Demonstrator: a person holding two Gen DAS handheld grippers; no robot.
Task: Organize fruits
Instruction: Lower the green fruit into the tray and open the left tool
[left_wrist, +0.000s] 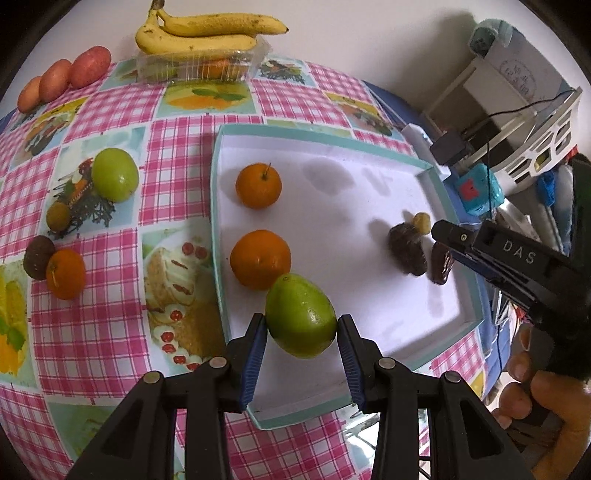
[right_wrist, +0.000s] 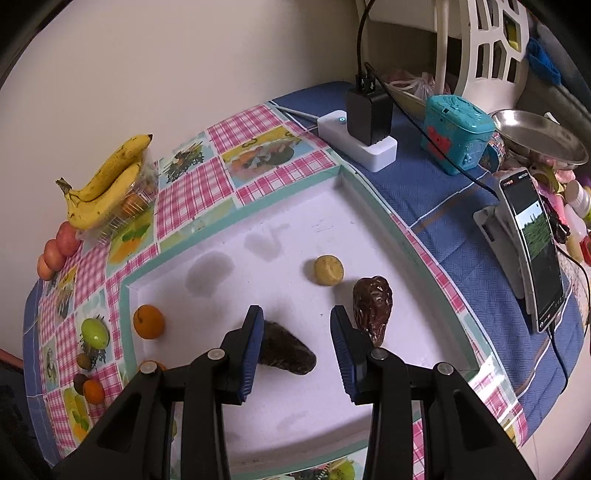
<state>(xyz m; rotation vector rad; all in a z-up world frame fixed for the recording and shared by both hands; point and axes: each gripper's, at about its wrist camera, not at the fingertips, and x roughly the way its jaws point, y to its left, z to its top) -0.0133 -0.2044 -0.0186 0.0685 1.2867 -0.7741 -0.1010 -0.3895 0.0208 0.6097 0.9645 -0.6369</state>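
Note:
A white tray with a teal rim (left_wrist: 218, 192) (right_wrist: 236, 218) lies on the chequered tablecloth. My left gripper (left_wrist: 301, 325) is shut on a green fruit (left_wrist: 301, 321) over the tray's near left part, next to two oranges (left_wrist: 258, 185) (left_wrist: 260, 258). My right gripper (right_wrist: 297, 325) is open and empty above the tray; it shows in the left wrist view (left_wrist: 443, 240). Two dark dates (right_wrist: 286, 352) (right_wrist: 372, 304) and a small yellow fruit (right_wrist: 328, 270) lie in the tray by it.
On the cloth left of the tray lie a green fruit (left_wrist: 115, 174), an orange (left_wrist: 65, 273), a dark fruit (left_wrist: 37, 256), three red fruits (left_wrist: 90, 66) and bananas (left_wrist: 199, 31) on a clear box. A charger (right_wrist: 369, 110), teal toy (right_wrist: 456, 133) and phone (right_wrist: 532, 251) stand right.

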